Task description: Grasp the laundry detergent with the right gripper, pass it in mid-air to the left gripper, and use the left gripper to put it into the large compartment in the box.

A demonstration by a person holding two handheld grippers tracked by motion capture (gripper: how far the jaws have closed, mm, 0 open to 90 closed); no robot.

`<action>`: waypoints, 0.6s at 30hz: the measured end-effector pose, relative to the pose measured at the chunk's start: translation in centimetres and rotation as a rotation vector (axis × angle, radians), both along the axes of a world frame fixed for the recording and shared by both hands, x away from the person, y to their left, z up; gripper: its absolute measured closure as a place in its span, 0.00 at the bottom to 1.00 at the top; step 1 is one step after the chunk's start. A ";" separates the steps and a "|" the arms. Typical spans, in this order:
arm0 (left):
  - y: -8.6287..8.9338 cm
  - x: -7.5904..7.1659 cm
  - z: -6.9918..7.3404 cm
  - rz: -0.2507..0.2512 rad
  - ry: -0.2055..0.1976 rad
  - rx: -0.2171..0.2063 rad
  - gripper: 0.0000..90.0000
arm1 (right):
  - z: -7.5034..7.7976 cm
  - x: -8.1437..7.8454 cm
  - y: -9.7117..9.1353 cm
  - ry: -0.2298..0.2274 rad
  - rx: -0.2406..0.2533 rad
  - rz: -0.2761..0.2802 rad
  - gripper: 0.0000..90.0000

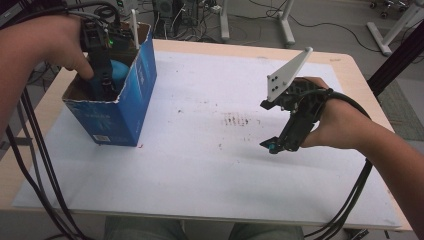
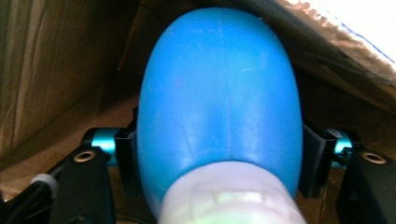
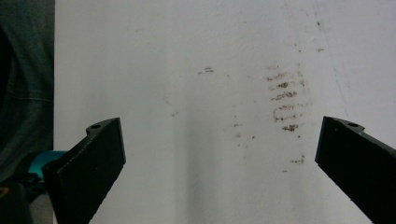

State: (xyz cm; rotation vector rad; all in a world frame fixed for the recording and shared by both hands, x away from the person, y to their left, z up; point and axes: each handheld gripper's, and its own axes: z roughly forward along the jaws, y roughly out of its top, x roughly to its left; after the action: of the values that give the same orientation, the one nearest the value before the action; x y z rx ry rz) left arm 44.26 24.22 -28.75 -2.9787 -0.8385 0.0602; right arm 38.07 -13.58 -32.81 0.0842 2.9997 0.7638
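A blue egg-shaped thing [image 2: 219,93] with a pale whitish end sits between the jaws of my left gripper [image 2: 219,154], deep in a blue cardboard box [image 1: 120,115]. Both black pads [image 2: 128,158] lie against its sides. From above, the blue thing [image 1: 119,70] peeks out of the open box top beside the left gripper [image 1: 102,82], which points down into the box. My right gripper [image 1: 267,125] hovers over the white sheet at the right. Its jaws stand wide apart with nothing between them [image 3: 219,163].
The box's brown inner walls [image 2: 51,70] close in around the left gripper. A white sheet [image 1: 200,165] with a dark smudge [image 1: 240,120] covers the wooden table [image 1: 365,95]. Cables trail from both grippers. Stands and wires lie on the floor beyond the table.
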 end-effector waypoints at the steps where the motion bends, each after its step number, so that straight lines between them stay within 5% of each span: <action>1: 0.0 0.0 0.1 0.002 -0.004 -0.004 0.35 | 0.0 0.0 -0.1 0.001 0.001 -0.003 0.01; 18: -0.1 -0.4 4.8 0.011 -0.065 -0.012 0.20 | 0.8 -0.1 -1.0 -0.004 0.028 -0.010 0.01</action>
State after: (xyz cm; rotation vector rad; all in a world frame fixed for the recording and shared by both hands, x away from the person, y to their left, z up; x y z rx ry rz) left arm 43.90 24.12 -23.99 -3.0025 -0.8651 -0.0311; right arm 37.96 -14.57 -32.01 0.0980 2.9832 0.8047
